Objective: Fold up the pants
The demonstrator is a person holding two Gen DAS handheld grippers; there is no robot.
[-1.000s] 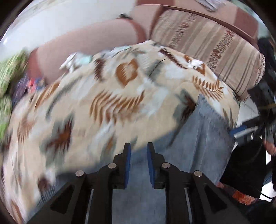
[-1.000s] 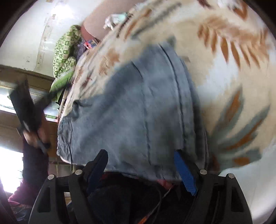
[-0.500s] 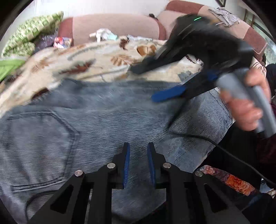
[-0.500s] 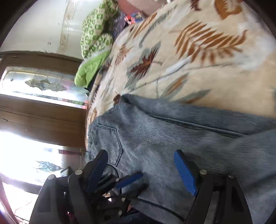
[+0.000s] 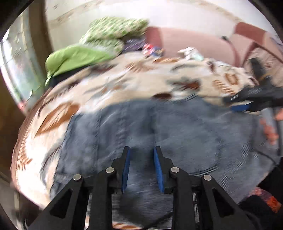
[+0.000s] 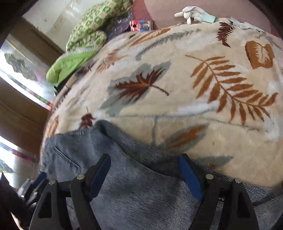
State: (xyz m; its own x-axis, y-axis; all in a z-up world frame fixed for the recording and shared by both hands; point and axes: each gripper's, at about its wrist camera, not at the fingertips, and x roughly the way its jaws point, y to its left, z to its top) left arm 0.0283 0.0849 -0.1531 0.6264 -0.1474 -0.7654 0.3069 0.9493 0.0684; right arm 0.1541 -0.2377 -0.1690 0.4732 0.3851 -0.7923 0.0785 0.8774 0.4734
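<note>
The pants [image 6: 134,191], grey-blue denim, lay spread along the near edge of a leaf-patterned blanket [image 6: 176,85], a back pocket showing. Over them hung the left gripper [image 5: 141,168], its jaws narrow and just widened a little, with nothing between the pads. The right gripper [image 6: 145,175] stood wide apart above the cloth's upper edge, also empty. Beyond lay a green quilt [image 6: 88,30] and a white glove [image 6: 192,12]. This looked like the reach before a fold: next, each claw would need to settle on an edge of the denim and pinch it.
</note>
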